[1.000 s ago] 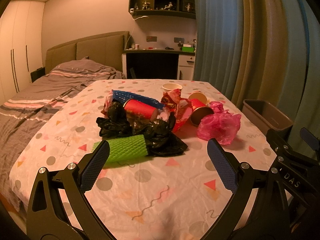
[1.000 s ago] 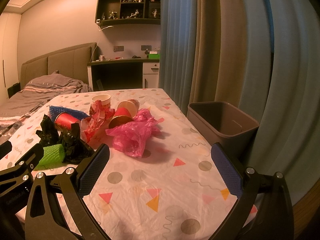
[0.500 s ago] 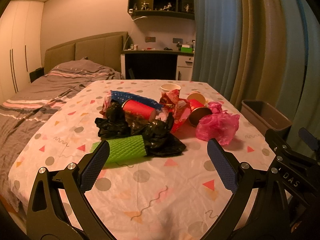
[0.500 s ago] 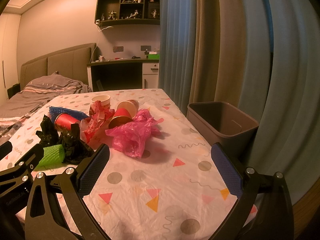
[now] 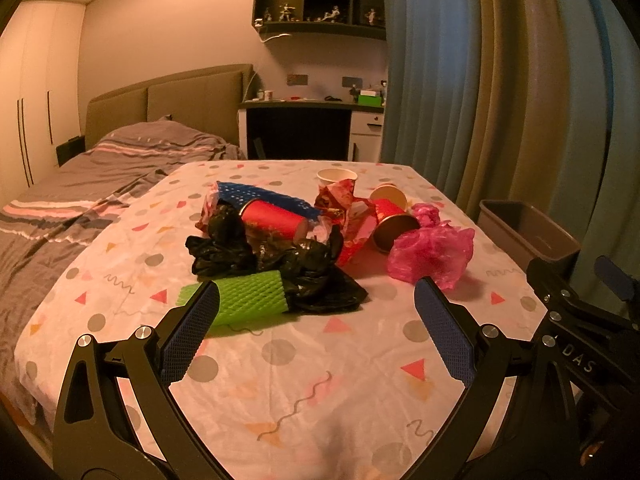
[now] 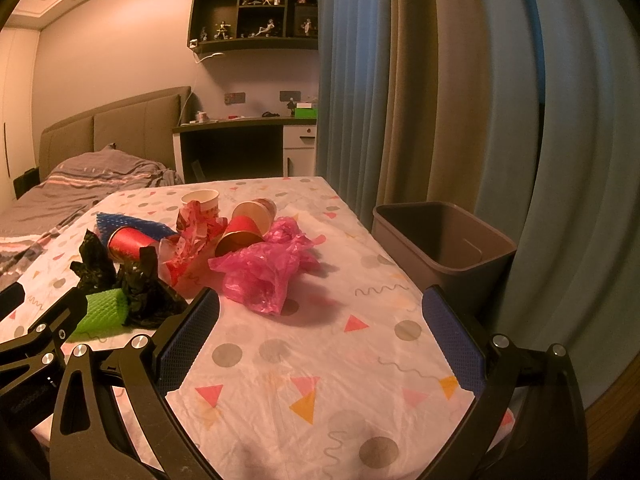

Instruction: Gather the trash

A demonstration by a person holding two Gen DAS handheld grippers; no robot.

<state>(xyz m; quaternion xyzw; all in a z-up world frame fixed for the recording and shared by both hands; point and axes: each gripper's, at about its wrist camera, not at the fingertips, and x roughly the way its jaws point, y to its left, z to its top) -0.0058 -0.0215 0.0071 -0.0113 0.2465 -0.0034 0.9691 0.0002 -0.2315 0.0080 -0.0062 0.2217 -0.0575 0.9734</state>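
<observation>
Overlapping black bag [image 5: 304, 276] hiding green sleeve's [image 5: 248, 294] end

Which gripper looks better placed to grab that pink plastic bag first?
Probably the right gripper: open, the pink bag lies just ahead, bin alongside. The left gripper faces the green mesh sleeve.

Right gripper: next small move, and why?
Probably ease the right gripper forward over the crumpled pink plastic bag. Its jaws are open and empty, the bag is the nearest trash ahead, and the grey plastic bin stands just right of the table.
</observation>
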